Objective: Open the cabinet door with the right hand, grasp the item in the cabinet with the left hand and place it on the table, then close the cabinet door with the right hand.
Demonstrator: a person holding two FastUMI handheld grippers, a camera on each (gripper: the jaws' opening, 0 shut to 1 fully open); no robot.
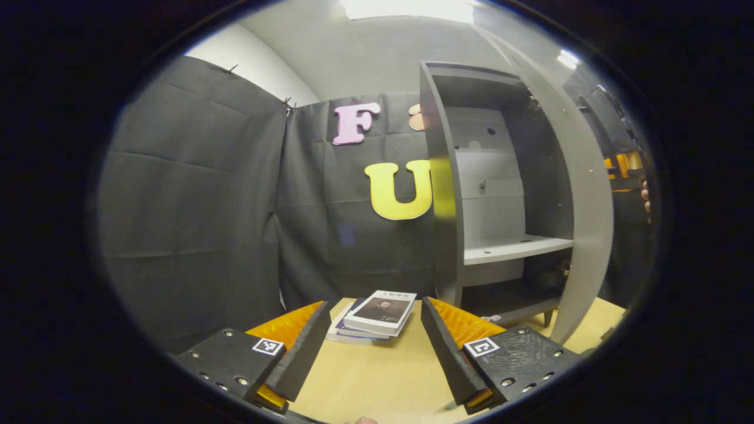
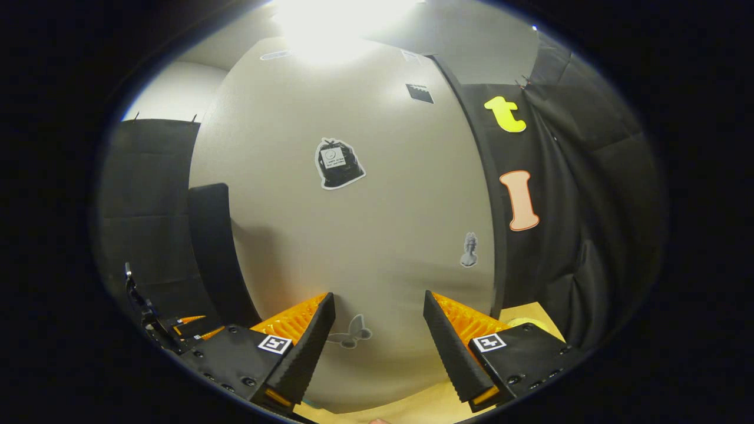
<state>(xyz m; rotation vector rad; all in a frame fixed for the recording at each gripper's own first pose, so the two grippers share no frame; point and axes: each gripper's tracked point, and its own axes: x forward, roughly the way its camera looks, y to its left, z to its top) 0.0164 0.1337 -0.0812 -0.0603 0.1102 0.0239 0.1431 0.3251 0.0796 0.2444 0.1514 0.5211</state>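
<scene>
Left gripper [image 1: 377, 335]: jaws spread, nothing between them, hovering over the wooden table [image 1: 383, 383]. Books [image 1: 377, 315], a small stack, lie flat on the table just ahead of its fingers and left of the cabinet [image 1: 471, 194]. Cabinet shelf [image 1: 512, 247] bare; cabinet door [image 1: 583, 194] swung open. Right gripper [image 2: 377, 335]: jaws spread, holding nothing, close to the door's stickered outer face.

Black cloth walls [image 1: 194, 194], pale ceiling w/ bright light [image 1: 406, 7], wood table [image 1: 383, 377].
</scene>
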